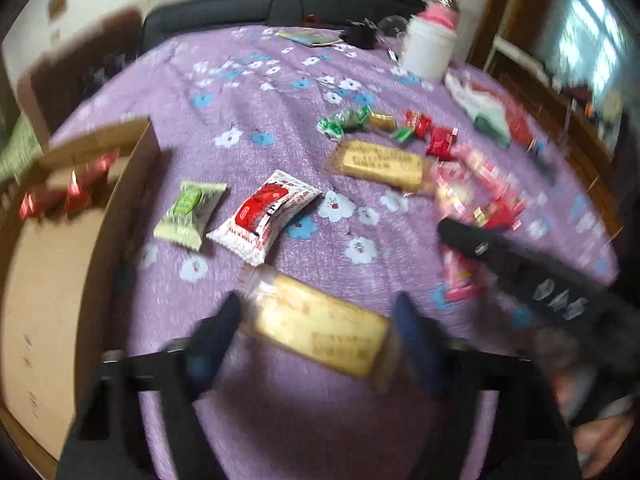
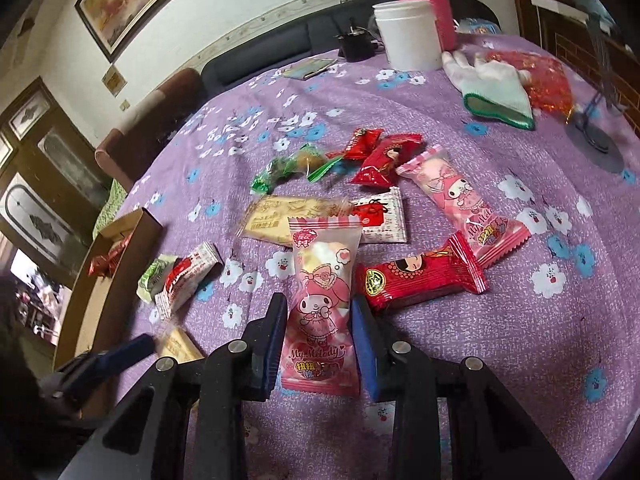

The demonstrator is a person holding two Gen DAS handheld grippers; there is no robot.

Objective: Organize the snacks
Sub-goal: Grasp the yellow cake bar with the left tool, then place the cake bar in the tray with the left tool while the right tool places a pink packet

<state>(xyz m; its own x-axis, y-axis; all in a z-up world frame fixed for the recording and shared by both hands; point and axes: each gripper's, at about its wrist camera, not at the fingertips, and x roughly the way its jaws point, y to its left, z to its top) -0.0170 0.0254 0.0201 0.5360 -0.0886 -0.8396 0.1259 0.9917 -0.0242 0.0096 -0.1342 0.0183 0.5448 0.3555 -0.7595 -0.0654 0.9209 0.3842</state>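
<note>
My left gripper is shut on a golden biscuit pack, held across its ends just above the purple floral cloth. My right gripper is shut on a pink My Melody marshmallow pack, lifted over the cloth. A cardboard box with red candies sits at the left; it also shows in the right wrist view. Loose snacks lie mid-table: a green pack, a red-white pack, a second golden biscuit pack, a red pack and a second pink pack.
A white jar, a pink-sleeved bottle, a white glove and a red bag stand at the far right. Small red and green candies lie further back. A dark sofa runs behind the table.
</note>
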